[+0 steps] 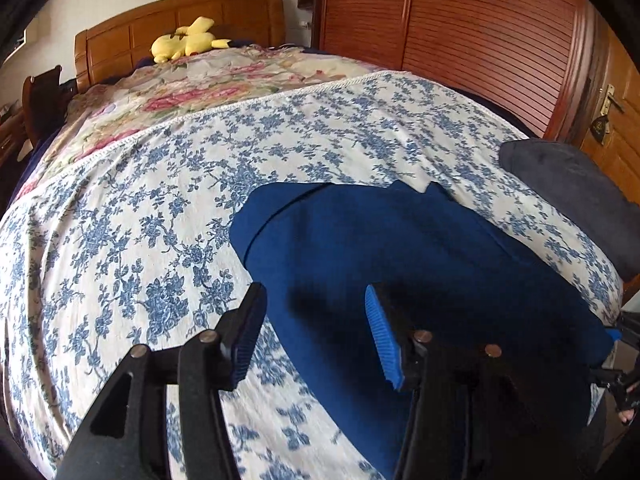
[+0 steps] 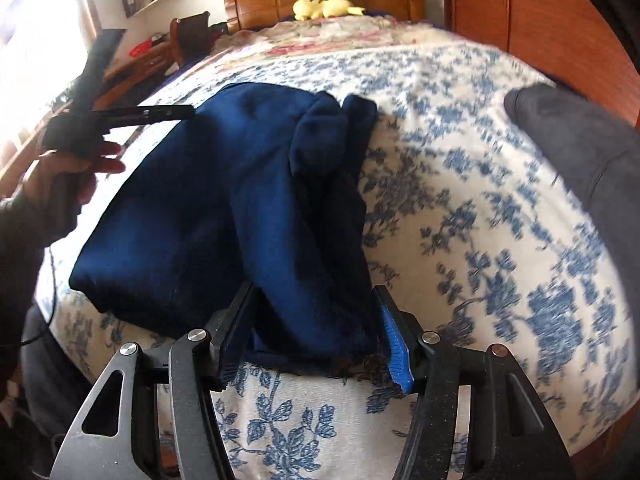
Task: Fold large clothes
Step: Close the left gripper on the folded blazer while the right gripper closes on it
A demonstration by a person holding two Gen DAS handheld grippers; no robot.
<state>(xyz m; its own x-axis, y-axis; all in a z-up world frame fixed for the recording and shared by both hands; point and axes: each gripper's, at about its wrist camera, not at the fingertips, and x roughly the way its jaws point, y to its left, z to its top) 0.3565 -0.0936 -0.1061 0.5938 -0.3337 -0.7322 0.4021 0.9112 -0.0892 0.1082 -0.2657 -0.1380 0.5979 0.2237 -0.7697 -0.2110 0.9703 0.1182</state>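
A dark blue garment (image 1: pixel 400 248) lies folded on the blue-flowered white sheet (image 1: pixel 140 220) near the bed's foot. My left gripper (image 1: pixel 312 332) is open and empty, hovering over the garment's left edge. In the right wrist view the garment (image 2: pixel 192 200) shows as a flat folded slab with a long folded strip (image 2: pixel 312 240) lying on top toward me. My right gripper (image 2: pixel 316 332) is open, its jaws standing either side of the strip's near end without pinching it. The left gripper (image 2: pixel 160 112), in a hand, hovers at the garment's far left corner.
A dark grey cushion (image 1: pixel 568 184) sits at the bed's right edge. A floral quilt (image 1: pixel 192 88) and a yellow plush toy (image 1: pixel 184 40) lie toward the wooden headboard (image 1: pixel 180 20). A slatted wooden wardrobe (image 1: pixel 460 40) stands right; a desk and chair (image 2: pixel 160 48) stand left.
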